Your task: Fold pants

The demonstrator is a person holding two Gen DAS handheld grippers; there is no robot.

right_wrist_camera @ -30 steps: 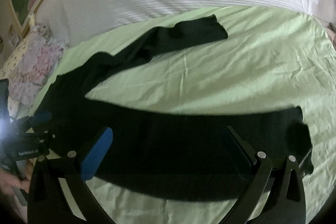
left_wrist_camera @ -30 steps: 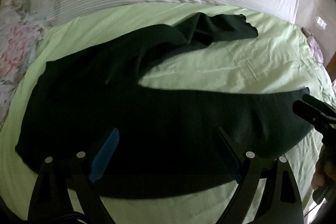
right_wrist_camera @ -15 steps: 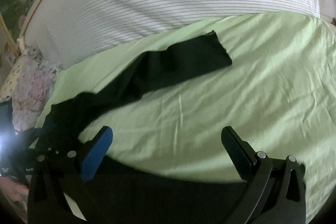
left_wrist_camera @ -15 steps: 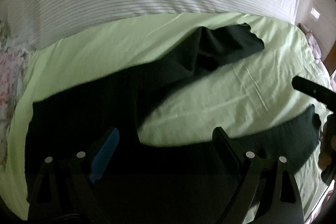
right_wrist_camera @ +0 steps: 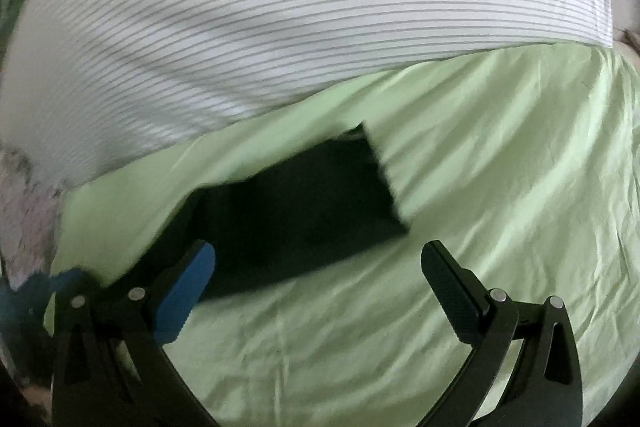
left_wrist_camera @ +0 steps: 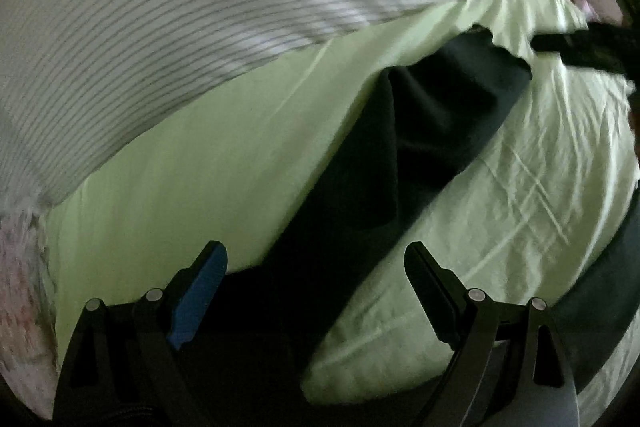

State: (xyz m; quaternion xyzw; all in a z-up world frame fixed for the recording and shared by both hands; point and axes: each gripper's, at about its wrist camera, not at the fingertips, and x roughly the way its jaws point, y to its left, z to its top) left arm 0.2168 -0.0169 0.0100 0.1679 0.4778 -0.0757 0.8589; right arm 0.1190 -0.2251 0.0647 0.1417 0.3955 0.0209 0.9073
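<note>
Black pants [left_wrist_camera: 404, 155] lie on a light green bed sheet [left_wrist_camera: 200, 163]. In the left wrist view the far leg runs from between my fingers up to its cuff at upper right; the near leg shows as a dark band at the right edge. My left gripper [left_wrist_camera: 316, 267] is open and empty above the pants. In the right wrist view the far leg's cuff end [right_wrist_camera: 304, 203] lies just ahead of my right gripper [right_wrist_camera: 320, 267], which is open and empty. The right gripper also shows as a dark shape in the left wrist view [left_wrist_camera: 588, 47].
A white pillow with thin grey stripes [right_wrist_camera: 280, 19] lies across the back of the bed. A floral fabric [left_wrist_camera: 20, 287] sits at the left edge. The green sheet [right_wrist_camera: 500, 167] spreads to the right.
Both grippers have moved forward over the near leg toward the far leg and the striped pillow. The far leg now looks larger and closer. Both stay open.
</note>
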